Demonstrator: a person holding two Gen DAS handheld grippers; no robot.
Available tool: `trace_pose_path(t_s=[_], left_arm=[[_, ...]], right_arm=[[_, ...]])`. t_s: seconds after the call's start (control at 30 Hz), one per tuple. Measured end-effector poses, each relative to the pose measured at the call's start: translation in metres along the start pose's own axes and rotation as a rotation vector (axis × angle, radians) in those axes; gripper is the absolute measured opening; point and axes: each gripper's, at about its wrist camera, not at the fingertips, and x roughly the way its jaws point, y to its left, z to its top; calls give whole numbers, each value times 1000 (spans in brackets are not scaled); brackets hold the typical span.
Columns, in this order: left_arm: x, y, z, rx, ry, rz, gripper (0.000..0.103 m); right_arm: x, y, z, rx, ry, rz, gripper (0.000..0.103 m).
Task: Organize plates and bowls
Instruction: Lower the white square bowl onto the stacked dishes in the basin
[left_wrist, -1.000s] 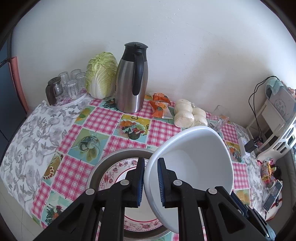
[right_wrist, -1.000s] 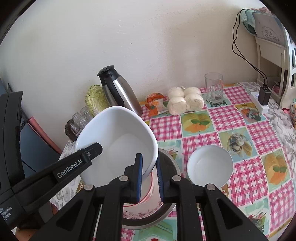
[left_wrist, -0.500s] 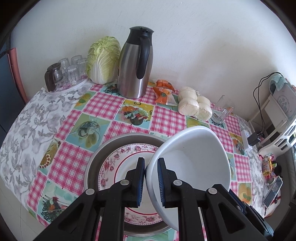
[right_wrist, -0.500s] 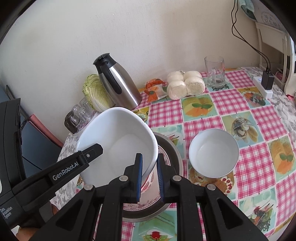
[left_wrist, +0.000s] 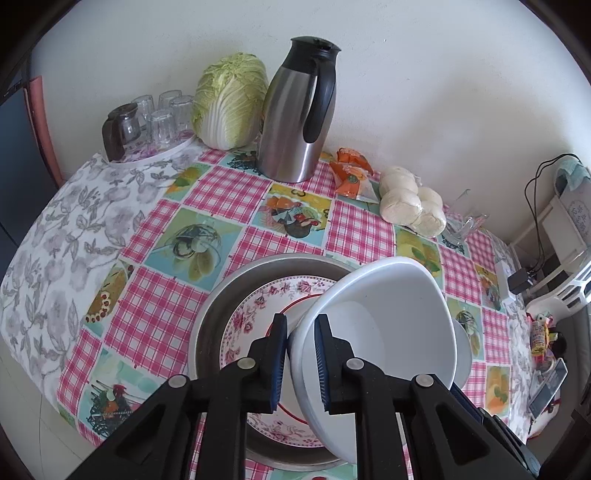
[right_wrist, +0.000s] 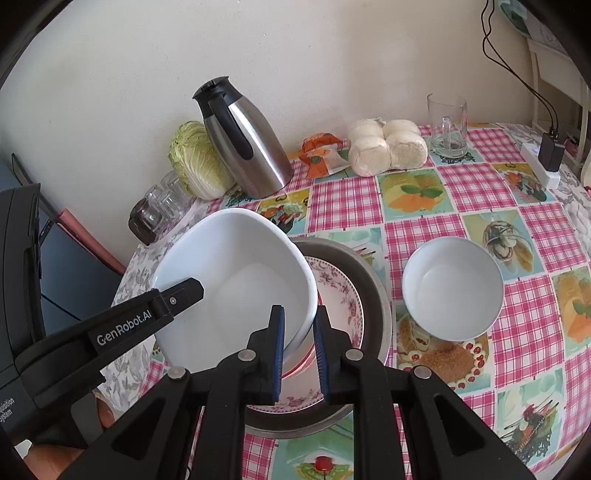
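A large white bowl (left_wrist: 380, 325) hangs tilted just over a floral plate (left_wrist: 258, 314) that lies in a round metal pan (left_wrist: 218, 291). My left gripper (left_wrist: 300, 354) is shut on the bowl's near rim. In the right wrist view my right gripper (right_wrist: 298, 347) is shut on the opposite rim of the same bowl (right_wrist: 240, 280). There, one of the left gripper's fingers (right_wrist: 177, 295) reaches over the bowl's far edge. Under the bowl the plate (right_wrist: 340, 295) and pan (right_wrist: 380, 302) show. A small white bowl (right_wrist: 452, 288) stands on the cloth right of the pan.
Along the wall stand a steel thermos jug (left_wrist: 295, 122), a cabbage (left_wrist: 229, 99), a tray of upturned glasses (left_wrist: 155, 122), orange packets (left_wrist: 351, 173), bagged buns (left_wrist: 410, 206) and a glass mug (right_wrist: 447, 125). A power strip with a charger (right_wrist: 546, 158) lies at the table's right edge.
Both grippers have sunk with the large bowl toward the plate in the pan. Both cameras have tipped further down, so the table fills more of each view.
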Motion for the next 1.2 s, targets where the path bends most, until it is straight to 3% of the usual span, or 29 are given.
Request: trace_pose_path(t_s=[0.33,1.2], left_arm=[[17,2,-5,15,59,33,20],[38,9,-8,12,104,71,23]], right_arm=[[12,-3,-3,8,51,-15,18],[32,-5,-6,15,101,-4,19]])
